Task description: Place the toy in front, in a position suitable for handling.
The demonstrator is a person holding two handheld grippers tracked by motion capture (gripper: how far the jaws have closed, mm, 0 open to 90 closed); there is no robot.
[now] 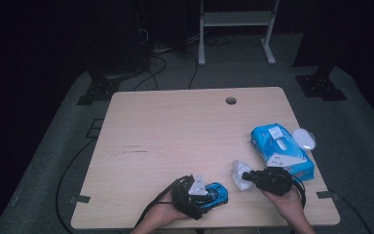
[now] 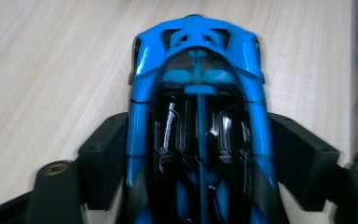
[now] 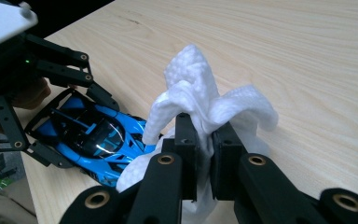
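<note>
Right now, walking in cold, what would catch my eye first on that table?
Probably the bright blue toy car near the front edge of the wooden table, sitting between the jaws of the left tongs. Just to its right, the right tongs pinch a crumpled white wipe, held close to the car. Further right lies a blue pack of wipes, with a small white oval object beside it.

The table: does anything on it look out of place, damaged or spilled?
Nothing stands out. The toy car sits upright between the left gripper jaws. The right gripper pinches a crumpled wipe. The wipes pack lies flat near the table edge, its lid open.
</note>
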